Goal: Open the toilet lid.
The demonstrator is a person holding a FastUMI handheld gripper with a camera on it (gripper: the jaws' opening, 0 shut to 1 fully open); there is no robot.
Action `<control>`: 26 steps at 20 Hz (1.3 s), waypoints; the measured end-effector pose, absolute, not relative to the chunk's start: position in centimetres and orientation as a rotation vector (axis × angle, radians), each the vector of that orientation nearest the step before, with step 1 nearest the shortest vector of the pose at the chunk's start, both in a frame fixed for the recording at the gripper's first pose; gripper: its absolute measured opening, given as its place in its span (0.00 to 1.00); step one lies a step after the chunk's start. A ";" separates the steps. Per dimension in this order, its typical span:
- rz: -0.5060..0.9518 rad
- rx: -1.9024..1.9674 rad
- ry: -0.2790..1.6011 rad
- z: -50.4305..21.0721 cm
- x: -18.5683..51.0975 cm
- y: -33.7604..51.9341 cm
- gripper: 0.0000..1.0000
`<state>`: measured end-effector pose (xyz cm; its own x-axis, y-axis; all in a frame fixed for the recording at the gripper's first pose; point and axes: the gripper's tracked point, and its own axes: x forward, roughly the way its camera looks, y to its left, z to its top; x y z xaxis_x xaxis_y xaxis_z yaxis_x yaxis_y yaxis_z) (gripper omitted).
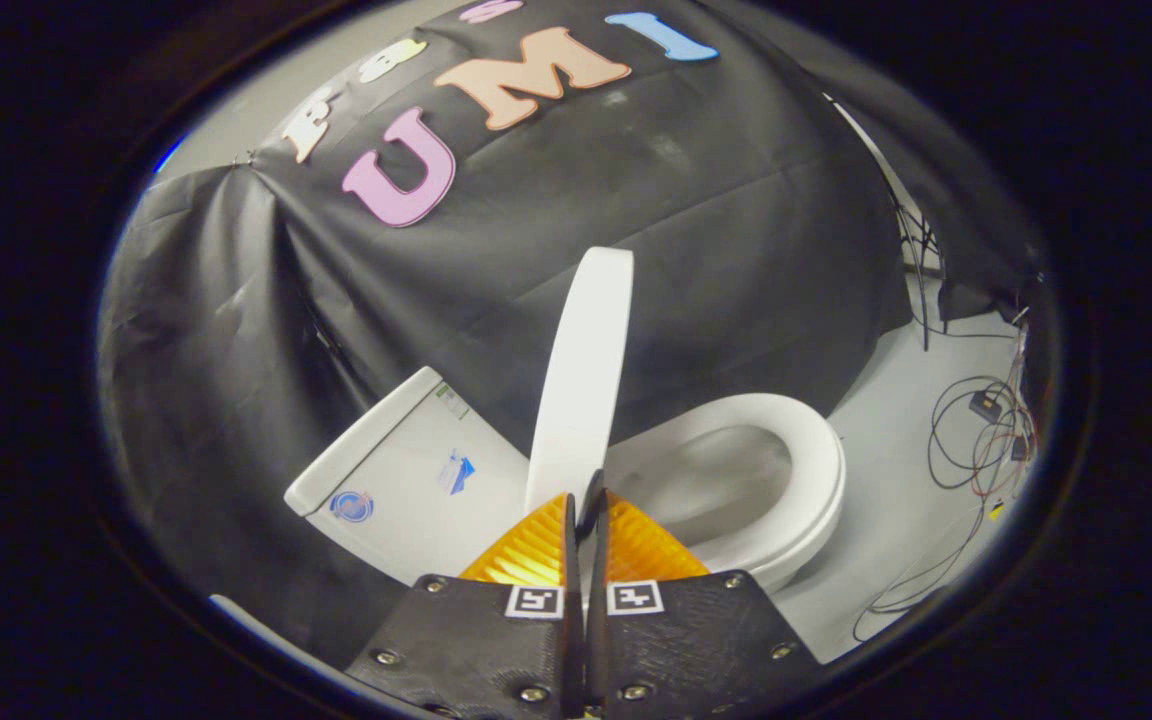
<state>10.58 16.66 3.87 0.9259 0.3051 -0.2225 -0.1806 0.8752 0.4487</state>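
One lid (581,375), white, stands raised on edge just ahead of the gripper (586,510), seen almost edge-on; its long axis runs from the fingertips up and away toward the black booth wall (736,230). Two orange fingers (536,545) sit drawn together with only a thin dark slit between them, tips at the lid's near edge. Whether they pinch that edge or merely touch it cannot be told: the contact is hidden behind the fingertips, so grip state is left undecided. Right of the lid lies the seat ring (816,450), flat, uncovered, with the bowl (716,480) open and showing nothing inside beyond its pale inner surface. Left of the lid sits the tank (406,470), its flat top carrying small stickers. Far right, loose cables (976,430) lie on the grey floor (886,560), well apart from the toilet. Judgement: lid is near upright, so the task looks mostly done; the remaining move would be a push leftward, toward the tank, until the lid rests back. Risk: if released short of balance, the lid could drop back onto the seat.
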 end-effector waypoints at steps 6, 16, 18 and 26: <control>0.213 0.346 0.275 5.0 10.2 18.1 0.02; 0.115 0.273 0.264 6.2 9.9 20.7 0.01; 0.084 0.242 0.261 6.5 9.7 21.4 0.01; 0.048 0.157 0.231 8.3 9.2 24.6 0.01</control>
<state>9.16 24.62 8.30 0.9724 0.0650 -0.2239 -0.0291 0.9867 0.1599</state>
